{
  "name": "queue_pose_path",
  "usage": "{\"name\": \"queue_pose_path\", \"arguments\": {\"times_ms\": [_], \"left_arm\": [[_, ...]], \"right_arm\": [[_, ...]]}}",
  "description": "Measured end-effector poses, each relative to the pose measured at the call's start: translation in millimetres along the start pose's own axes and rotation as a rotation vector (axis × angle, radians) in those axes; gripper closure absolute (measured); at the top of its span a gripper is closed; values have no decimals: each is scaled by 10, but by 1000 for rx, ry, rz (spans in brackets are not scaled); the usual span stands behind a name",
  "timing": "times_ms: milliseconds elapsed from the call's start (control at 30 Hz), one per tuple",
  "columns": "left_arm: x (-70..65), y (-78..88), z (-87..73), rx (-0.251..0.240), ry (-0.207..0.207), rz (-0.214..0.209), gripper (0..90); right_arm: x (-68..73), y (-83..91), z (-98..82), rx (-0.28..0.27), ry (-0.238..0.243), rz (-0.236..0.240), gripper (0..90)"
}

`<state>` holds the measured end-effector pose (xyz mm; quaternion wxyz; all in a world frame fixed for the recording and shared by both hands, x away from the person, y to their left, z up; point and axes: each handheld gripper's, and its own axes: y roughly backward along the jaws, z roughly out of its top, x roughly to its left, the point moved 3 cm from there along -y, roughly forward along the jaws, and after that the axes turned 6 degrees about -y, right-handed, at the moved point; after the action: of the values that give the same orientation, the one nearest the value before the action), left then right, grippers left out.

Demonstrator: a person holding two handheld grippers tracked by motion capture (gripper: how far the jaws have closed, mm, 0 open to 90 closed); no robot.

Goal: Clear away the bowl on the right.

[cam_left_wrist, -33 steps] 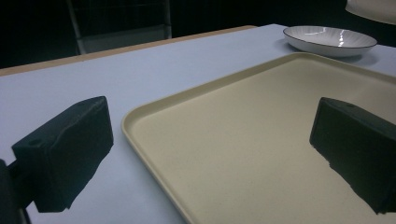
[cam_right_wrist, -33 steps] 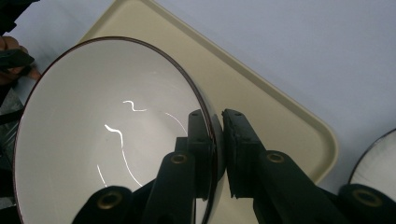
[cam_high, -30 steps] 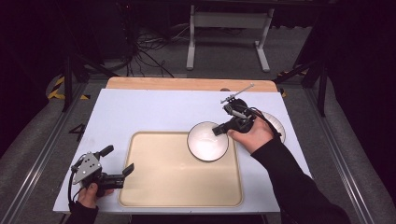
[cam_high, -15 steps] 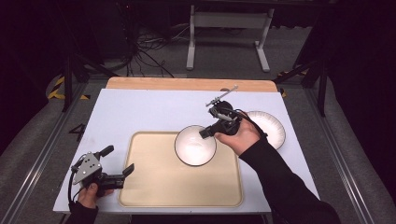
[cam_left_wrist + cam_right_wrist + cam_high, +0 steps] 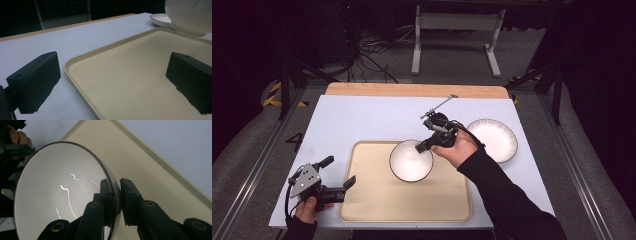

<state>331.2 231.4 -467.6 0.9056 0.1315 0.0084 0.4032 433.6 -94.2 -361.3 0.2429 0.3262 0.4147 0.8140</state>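
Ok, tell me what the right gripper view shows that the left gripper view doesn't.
Right gripper view alone: the bowl's white inside, and the right gripper pinching its rim, one jaw inside and one outside. Left gripper view alone: the plate at the far right, the bowl's underside, and the left gripper open with nothing between its jaws. Both: bowl, beige tray, blue-grey table.

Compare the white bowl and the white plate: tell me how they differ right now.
The bowl is deep; the plate is shallow and wide. The bowl is clamped by its rim in the right gripper above the beige tray; the plate lies free on the table, right of the tray. Both are white and round.
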Motion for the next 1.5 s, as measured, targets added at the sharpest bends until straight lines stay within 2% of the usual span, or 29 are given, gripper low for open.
{"name": "queue_pose_path", "arguments": {"times_ms": [367,433,667,700,1100,1500], "left_arm": [[0,-1,1,-4,-3,-2,2],[-1,-1,1,-4,-3,-2,1],[-3,-1,2,-2,-1,-3,1],[-3,-1,2,-2,-1,-4,1],[-5,0,2,-1,-4,-5,1],[-6,-3,1,-5,-3,-5,1]], "right_arm": [[-45,-205,-42,56,-23,16,802],[-58,-254,-56,67,-46,23,802],[-101,-390,-95,96,-66,37,801],[-117,-410,-101,102,-57,38,801],[-152,-582,-160,123,-77,43,799],[-190,-663,-202,130,-83,43,795]]}}
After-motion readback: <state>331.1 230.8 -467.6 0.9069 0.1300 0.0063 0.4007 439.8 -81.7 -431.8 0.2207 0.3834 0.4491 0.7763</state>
